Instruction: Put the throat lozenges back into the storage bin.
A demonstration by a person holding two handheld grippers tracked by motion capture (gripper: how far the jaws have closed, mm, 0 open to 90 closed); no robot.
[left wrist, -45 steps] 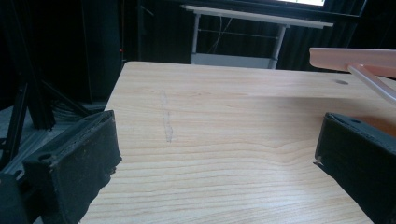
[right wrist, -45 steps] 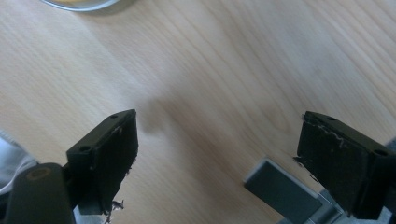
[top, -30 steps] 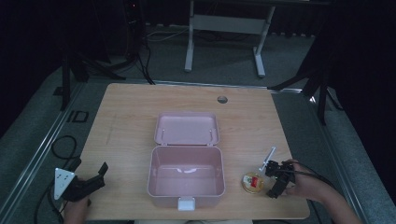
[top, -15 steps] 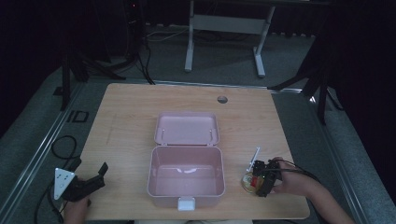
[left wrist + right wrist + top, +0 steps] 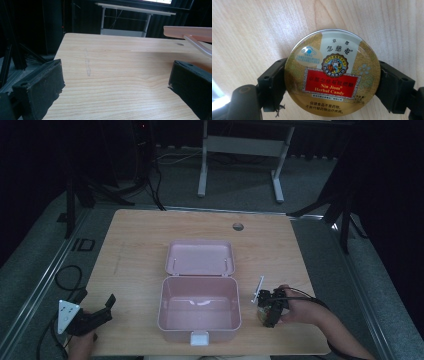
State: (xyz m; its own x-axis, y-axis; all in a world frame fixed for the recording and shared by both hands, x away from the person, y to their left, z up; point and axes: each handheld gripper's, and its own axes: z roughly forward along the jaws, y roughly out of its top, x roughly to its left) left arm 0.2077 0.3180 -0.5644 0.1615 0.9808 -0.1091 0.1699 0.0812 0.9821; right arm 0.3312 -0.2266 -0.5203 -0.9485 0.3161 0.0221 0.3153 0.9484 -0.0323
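A round gold tin (image 5: pixel 332 72) labelled "Nin Jiom Herbal Candy" lies flat on the wooden table (image 5: pixel 135 250), right of the box. My right gripper (image 5: pixel 332 82) points down at it, one black jaw pressed against each side of the tin. The high view puts this gripper (image 5: pixel 267 312) at the front right, with the tin (image 5: pixel 261 315) partly hidden under it. My left gripper (image 5: pixel 96 298) rests at the front left corner, open, with bare table between its jaws (image 5: pixel 117 75).
An open pink box (image 5: pixel 199 281) stands at the middle front, empty, its lid (image 5: pixel 200 257) folded back flat behind it. The lid's edge (image 5: pixel 187 31) juts in at the right of the left gripper view. A cable hole (image 5: pixel 238 226) marks the table's far side.
My right gripper has moved left, toward the box, and come down over the candy tin. The left gripper has stayed put.
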